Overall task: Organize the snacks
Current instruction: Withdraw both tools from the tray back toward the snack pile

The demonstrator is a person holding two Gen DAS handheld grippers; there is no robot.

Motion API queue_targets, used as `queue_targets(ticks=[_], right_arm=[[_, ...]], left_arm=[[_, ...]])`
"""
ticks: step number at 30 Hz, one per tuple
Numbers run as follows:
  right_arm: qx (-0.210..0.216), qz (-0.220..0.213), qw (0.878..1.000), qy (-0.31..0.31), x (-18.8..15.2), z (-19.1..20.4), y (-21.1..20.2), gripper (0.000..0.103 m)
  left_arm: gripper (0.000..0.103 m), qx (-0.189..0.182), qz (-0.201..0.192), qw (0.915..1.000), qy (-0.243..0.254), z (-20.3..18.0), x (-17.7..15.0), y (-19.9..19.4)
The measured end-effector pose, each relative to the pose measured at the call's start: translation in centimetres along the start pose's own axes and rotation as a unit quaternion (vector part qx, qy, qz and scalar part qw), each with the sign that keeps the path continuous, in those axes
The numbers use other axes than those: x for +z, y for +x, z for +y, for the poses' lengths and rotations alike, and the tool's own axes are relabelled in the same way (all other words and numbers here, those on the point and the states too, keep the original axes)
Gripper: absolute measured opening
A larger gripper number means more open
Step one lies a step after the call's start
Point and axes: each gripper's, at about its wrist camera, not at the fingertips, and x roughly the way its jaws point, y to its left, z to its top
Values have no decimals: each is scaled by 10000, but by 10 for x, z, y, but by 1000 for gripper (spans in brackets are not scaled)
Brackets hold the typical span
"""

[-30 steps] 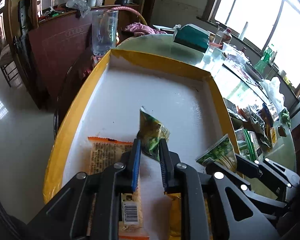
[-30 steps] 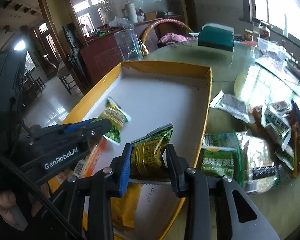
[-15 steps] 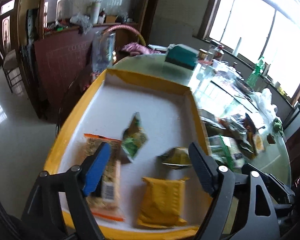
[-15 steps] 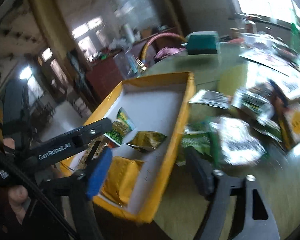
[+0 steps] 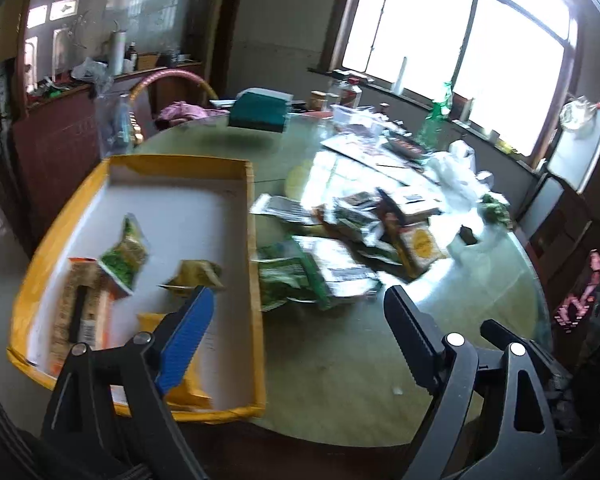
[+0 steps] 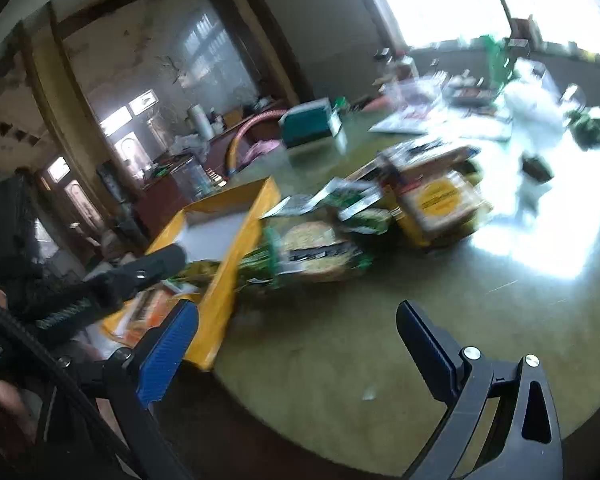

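1. Left wrist view: left gripper [image 5: 296, 312] jaws opening, nothing between; 4 packets lie in the yellow box [image 5: 256, 280].
2. Right gripper [image 6: 296, 330] jaws opening, empty (blurred).
3. Loose snack pile [image 5: 352, 236] beside box: approach 1 edge packet squarely, pinch its middle.

Teal box [image 5: 259, 113] and green bottle [image 5: 435, 118] on the far tabletop, pink cloth [image 5: 184, 111] beside.
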Motion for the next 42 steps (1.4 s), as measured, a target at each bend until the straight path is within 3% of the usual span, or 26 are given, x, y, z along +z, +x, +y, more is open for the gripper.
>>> queue_targets(ticks=[4, 12, 19, 25, 37, 42], right_arm=[[-707, -182, 9973, -40, -4, -13, -7, 100], [-827, 181, 9956, 391, -9, -41, 2, 99], [-1512, 210, 9875, 390, -10, -57, 2, 99], [-2203, 311, 9749, 118, -7, -69, 13, 99], [-1934, 829, 9771, 317, -6, -84, 33, 95], [-2103, 888, 9728, 381, -5, -88, 35, 95]], left_arm=[[90, -190, 75, 9998, -16, -11, -2, -1], [91, -305, 517, 9980, 222, -24, -6, 10], [91, -43, 514, 9980, 357, -28, -11, 17], [91, -137, 611, 9978, 224, -27, -14, 24], [90, -162, 891, 9934, 705, -41, -19, 39], [90, -159, 979, 9923, 739, -42, -18, 45]])
